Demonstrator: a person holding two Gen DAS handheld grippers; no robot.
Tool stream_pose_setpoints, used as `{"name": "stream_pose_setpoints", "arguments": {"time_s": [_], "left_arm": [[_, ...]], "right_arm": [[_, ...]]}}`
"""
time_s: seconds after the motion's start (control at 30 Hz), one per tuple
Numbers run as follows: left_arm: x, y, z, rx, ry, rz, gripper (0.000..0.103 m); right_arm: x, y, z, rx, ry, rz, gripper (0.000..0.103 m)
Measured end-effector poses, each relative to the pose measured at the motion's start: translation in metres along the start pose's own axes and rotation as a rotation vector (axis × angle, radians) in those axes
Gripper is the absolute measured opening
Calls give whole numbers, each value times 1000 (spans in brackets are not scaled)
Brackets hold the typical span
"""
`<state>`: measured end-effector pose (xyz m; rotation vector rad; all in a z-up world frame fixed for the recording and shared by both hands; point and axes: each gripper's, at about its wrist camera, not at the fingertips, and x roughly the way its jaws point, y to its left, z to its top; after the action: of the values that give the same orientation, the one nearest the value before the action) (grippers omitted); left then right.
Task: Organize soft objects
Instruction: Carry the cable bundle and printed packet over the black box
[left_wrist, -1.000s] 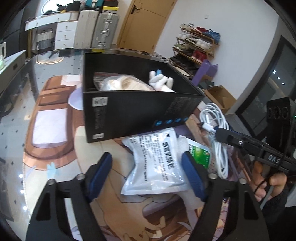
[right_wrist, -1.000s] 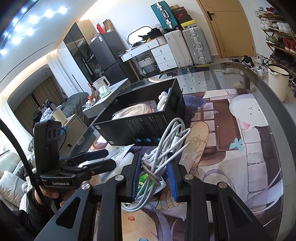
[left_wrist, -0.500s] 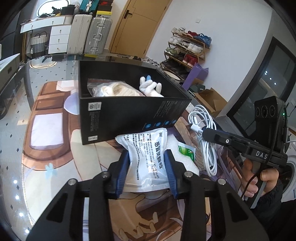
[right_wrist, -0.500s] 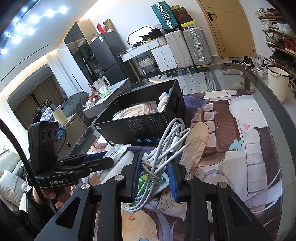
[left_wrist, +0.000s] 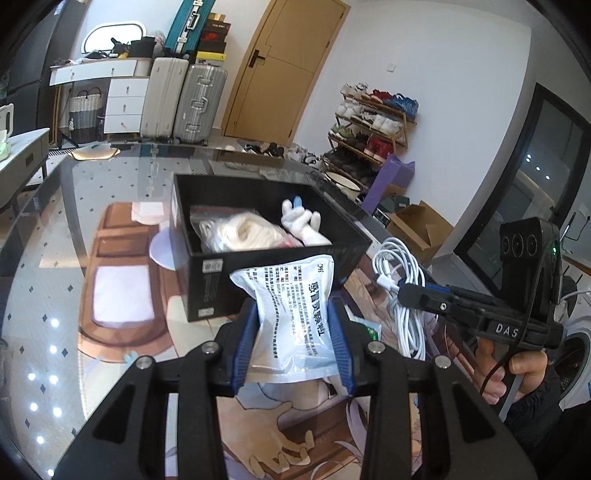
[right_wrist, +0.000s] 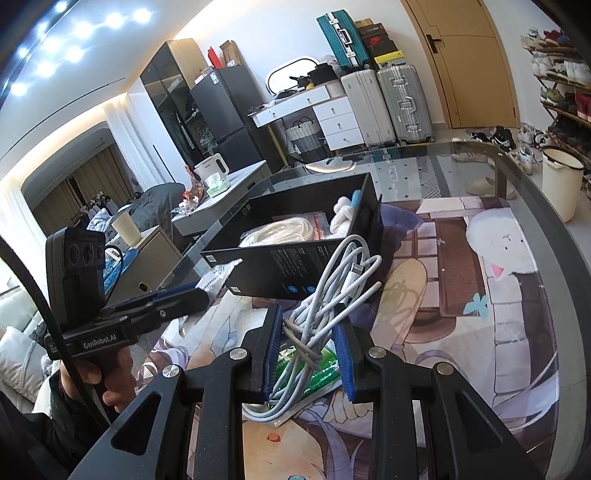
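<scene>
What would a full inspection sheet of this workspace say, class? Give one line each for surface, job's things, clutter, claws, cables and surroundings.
Surface: glass-topped table over a cartoon-print mat.
Job's things: open black box holding a bagged white coil and a white glove; white printed pouch; white cable bundle.
Clutter: green packet under the cable bundle.
Claws: left claw shut on the white printed pouch, held up in front of the box; right claw shut on the white cable bundle.
Cables: the held bundle, loops trailing on the mat.
Surroundings: suitcases, wooden door, shoe rack, fridge.
</scene>
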<state>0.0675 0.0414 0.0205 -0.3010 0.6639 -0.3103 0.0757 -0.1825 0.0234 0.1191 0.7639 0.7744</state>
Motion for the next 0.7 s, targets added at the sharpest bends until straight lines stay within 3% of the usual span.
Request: {"name": "stream_pose_setpoints", "arguments": {"time_s": [0.7], "left_arm": [[-18,4,40,15,-135,46,37]], "right_arm": [[-16,14,45,-110,-106,-3,27]]}}
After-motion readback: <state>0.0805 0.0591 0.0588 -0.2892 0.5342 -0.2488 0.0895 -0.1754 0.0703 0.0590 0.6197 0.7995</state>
